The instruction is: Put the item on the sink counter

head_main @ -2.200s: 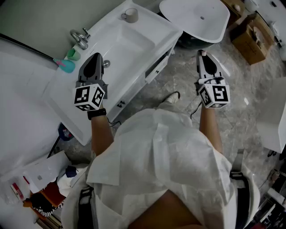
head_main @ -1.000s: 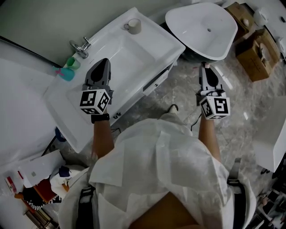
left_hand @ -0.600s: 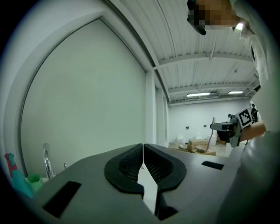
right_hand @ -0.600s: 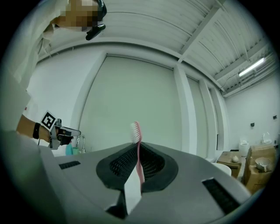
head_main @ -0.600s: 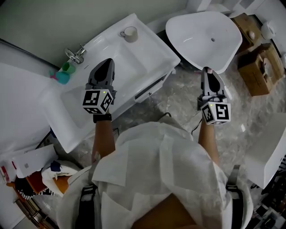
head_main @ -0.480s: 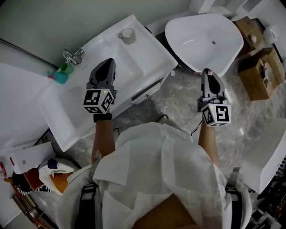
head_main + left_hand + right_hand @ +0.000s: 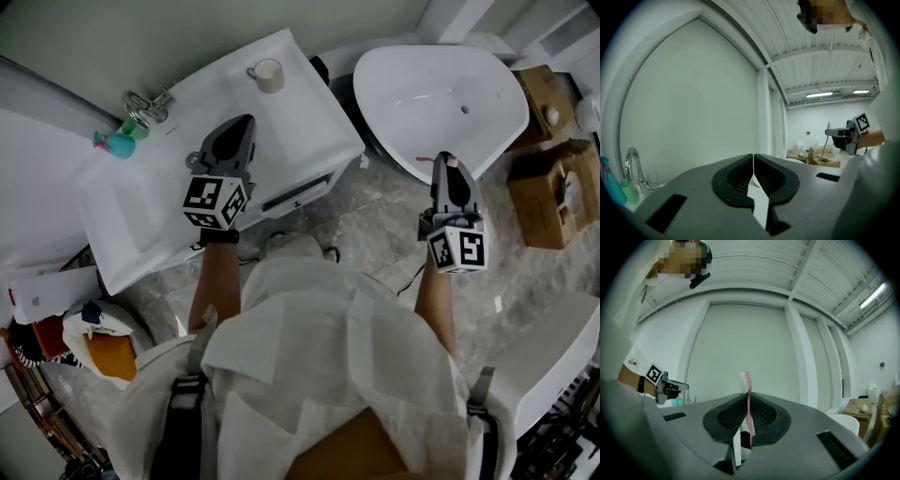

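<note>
Head view, toothbrush (image 7: 749, 404) now over basin (image 7: 422, 94) rim

White shirt (image 7: 328, 347), black wristband (image 7: 217, 236)

The toothbrush (image 7: 748, 404) is pink, the sink counter (image 7: 131, 216) white, the floor (image 7: 375, 225) grey-marbled, the boxes (image 7: 553, 202) brown.

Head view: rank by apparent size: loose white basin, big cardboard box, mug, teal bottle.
1. loose white basin
2. big cardboard box, partly cut off by the frame edge
3. mug and teal bottle: these look about alike, so they are not ranked against each other.
</note>
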Demonstrator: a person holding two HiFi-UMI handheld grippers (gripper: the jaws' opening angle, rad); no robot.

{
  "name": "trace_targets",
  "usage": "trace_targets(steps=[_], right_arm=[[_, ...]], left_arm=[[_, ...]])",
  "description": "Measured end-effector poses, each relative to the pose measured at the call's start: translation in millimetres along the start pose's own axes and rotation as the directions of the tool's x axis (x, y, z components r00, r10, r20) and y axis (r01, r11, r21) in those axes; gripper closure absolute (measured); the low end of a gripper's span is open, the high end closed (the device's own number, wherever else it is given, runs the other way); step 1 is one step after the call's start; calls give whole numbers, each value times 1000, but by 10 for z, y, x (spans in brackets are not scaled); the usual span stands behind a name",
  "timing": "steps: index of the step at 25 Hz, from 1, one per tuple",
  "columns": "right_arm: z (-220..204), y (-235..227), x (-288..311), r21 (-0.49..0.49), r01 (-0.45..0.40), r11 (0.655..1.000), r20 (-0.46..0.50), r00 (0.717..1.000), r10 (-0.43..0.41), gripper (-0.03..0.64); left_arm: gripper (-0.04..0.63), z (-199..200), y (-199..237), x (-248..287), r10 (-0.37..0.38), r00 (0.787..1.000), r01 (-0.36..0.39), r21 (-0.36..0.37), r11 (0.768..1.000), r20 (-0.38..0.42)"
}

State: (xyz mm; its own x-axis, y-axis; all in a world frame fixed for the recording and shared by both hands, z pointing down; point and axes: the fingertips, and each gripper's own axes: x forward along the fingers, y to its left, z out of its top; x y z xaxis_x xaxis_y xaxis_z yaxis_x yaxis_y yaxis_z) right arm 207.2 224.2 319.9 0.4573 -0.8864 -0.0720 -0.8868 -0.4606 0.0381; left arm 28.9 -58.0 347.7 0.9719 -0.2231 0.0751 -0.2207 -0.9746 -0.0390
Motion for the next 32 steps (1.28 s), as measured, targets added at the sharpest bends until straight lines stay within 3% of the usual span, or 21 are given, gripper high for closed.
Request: trace_targets(steps=[9,18,26,32], right_arm=[[-177,-99,801,13,-87,996,-14,996,87,598],[-148,28,2053,1,-238,971,2,971,238,598],[-153,378,2827,-16,-373,928,22,928,373,598],[-286,783,3325,7,-503,864,9,864,503,598]], left_arm=[[577,-124,542,244,125,992,-125,-17,992,-8],[577,-89,1395,572,272,962,-271,-36,962,18],[577,-59,1808,609,349,936,-348,-26,937,35],[577,-167,2023,296,461,887,-460,-40,887,11]])
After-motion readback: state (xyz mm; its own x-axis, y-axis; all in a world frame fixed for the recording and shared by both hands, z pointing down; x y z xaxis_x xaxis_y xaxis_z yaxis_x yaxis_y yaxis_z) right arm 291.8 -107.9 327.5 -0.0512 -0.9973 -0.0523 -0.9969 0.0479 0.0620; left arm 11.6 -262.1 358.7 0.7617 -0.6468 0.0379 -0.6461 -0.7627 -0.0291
